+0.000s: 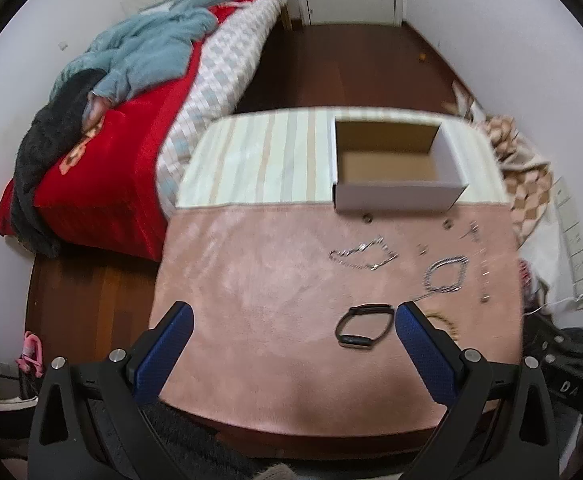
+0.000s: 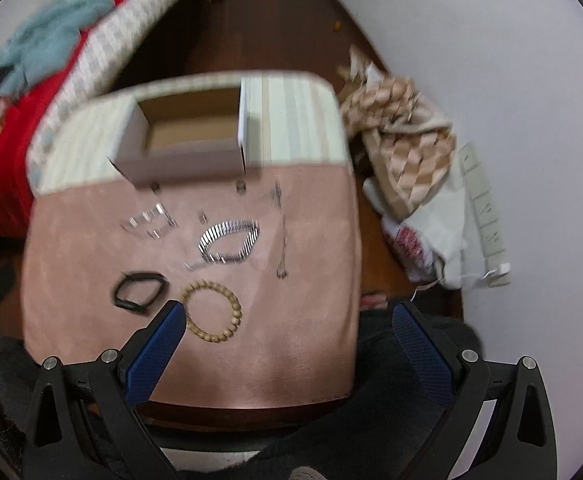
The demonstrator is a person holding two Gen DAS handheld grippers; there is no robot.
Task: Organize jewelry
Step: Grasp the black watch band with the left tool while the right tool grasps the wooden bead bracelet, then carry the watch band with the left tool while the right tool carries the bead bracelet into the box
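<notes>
Both tongs are hovering over the near edge of the bench, jaws spread wide and carrying nothing: left tongs (image 1: 293, 330), right tongs (image 2: 289, 324).

Jewelry is lying loose on the pink cloth (image 1: 251, 280), none of it in the cardboard box (image 1: 395, 164) yet. The box is sitting open at the far side, on the striped cloth (image 1: 259, 160), its near wall close to the seam between the two cloths.

Judgement: first pick is pending. Nearest candidates are the black band (image 1: 365, 326), just beside the left tongs' right finger, and the beaded bracelet (image 2: 213, 310), touching or just beside the right tongs' left finger.

Method note: come straight down over one side of a loop, pinching across the band rather than the opening, so the pads are not dragging the plush cloth.

Materials:
- black band: smooth, semi-rigid loop, should be holding its shape.
- beaded bracelet: round tan beads, likely wood; may be rolling.
- silver link bracelet (image 2: 229, 242): flat metal links, floppy.
- thin chain (image 1: 361, 256): fine, prone to snagging.
- small silver pieces (image 1: 485, 280): too blurred to identify.
</notes>
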